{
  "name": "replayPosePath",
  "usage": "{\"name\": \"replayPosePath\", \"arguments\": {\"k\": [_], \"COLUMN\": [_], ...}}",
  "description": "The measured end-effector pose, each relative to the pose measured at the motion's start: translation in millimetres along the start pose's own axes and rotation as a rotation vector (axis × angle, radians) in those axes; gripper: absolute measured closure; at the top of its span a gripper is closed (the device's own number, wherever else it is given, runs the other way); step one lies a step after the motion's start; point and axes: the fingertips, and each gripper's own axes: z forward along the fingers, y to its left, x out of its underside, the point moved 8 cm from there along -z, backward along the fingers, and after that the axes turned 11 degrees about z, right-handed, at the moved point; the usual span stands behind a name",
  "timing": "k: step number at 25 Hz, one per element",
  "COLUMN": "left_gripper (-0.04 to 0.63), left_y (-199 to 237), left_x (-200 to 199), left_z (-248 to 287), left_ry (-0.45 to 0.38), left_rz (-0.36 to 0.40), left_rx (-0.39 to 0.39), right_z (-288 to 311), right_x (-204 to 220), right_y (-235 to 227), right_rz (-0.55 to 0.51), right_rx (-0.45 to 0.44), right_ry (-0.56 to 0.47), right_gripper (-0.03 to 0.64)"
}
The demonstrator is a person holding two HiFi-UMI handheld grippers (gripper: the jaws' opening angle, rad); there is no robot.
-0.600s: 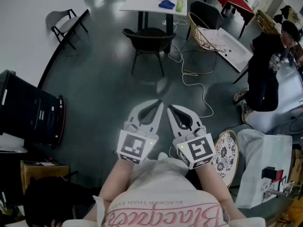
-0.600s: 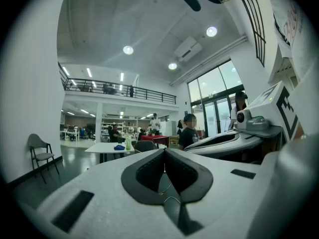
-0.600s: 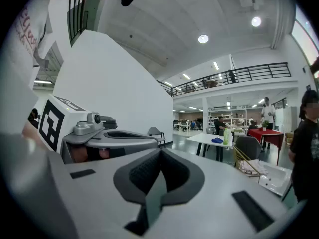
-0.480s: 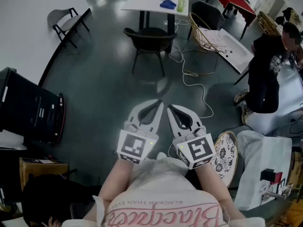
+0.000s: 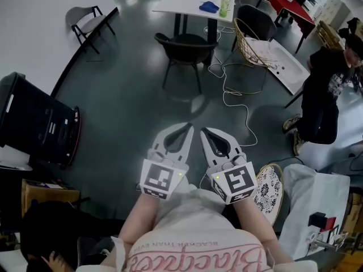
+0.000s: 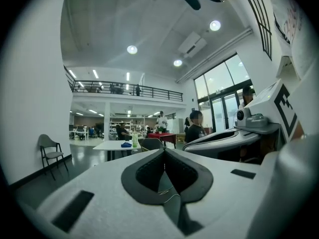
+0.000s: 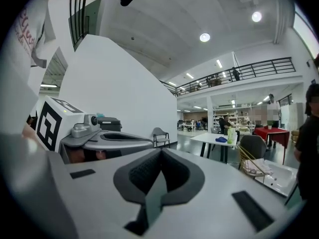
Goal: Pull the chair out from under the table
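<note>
Dark glossy floor (image 5: 125, 112) w/ white wall (image 5: 28, 21) — ceiling lights (image 6: 132, 49).

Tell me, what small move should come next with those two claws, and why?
Probably a step toward the dark chair at the white table: it stands well across the floor. The left gripper and right gripper are both shut, empty and held near the person's body, too far to grasp it.

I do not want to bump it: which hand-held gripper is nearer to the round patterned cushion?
Right. The right hand-held gripper is close beside the round patterned cushion, on its left; the left hand-held gripper lies farther left, beyond the right one.
</note>
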Motion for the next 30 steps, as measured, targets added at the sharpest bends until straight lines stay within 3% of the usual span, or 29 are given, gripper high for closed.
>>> {"name": "replayPosePath", "arguments": {"k": [13, 30], "left_gripper": [0.591, 0.591], "left_y": [52.4, 223.4], "left_x": [19.5, 48.3], "left_z": [61.1, 195.7], "left_ry": [0.010, 0.024], "left_rz": [0.000, 0.019], "left_rx": [0.006, 0.044], "right_z": [64.9, 252.9], "right_x": [-3.6, -49.8], "right_y": [-45.1, -129.2], "right_rz": [0.020, -0.013], "right_rx": [0.011, 0.032], "right_ry": [0.002, 0.025], "right_gripper": [0.612, 0.611]}}
